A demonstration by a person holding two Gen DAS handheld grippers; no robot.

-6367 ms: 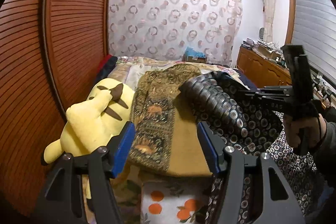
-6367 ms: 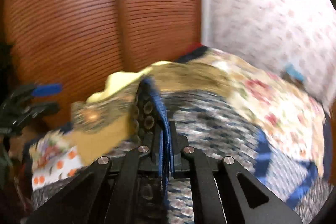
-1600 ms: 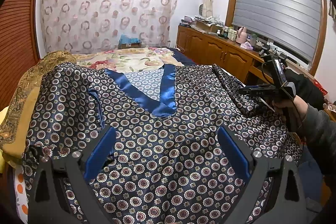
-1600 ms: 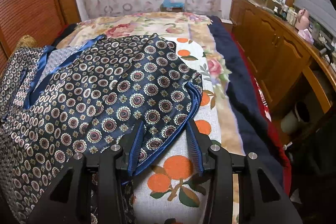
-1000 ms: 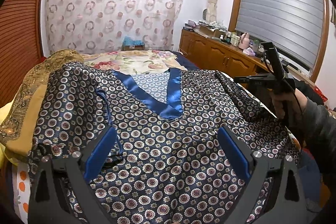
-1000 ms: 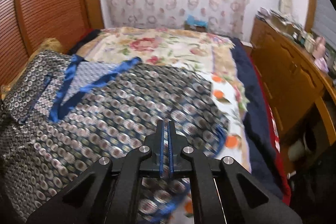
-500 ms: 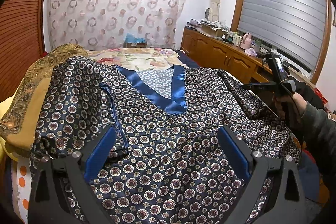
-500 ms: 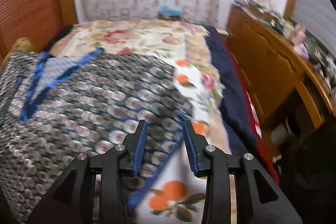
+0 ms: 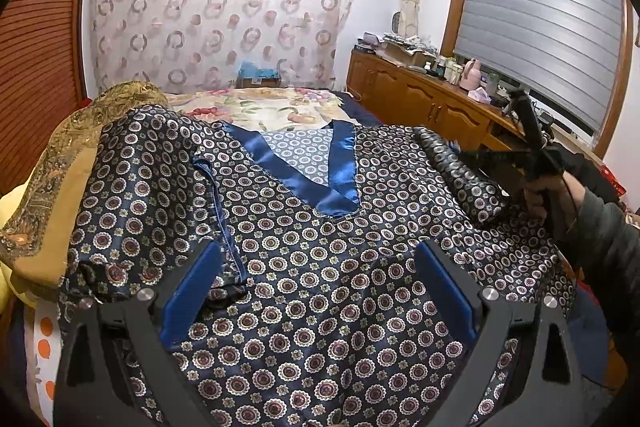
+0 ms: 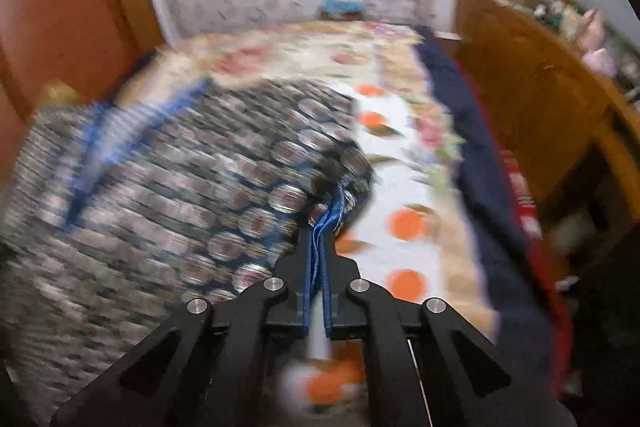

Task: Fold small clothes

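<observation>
From the left wrist, a dark navy satin top patterned with small circular medallions (image 9: 320, 247) lies spread face-up across the floral-sheeted bed (image 9: 280, 107), laid flat for folding. The left gripper (image 9: 316, 291) hovers above its lower half, jaws wide, grasping nothing. From the right wrist, the right gripper (image 10: 320, 227) is clenched on the top's blue-trimmed sleeve edge (image 10: 326, 217), probably to fold it inward.

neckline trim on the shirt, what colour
Plain shiny blue, a V-shaped band on the dark circle-patterned shirt; clearest in the left wrist view.
</observation>
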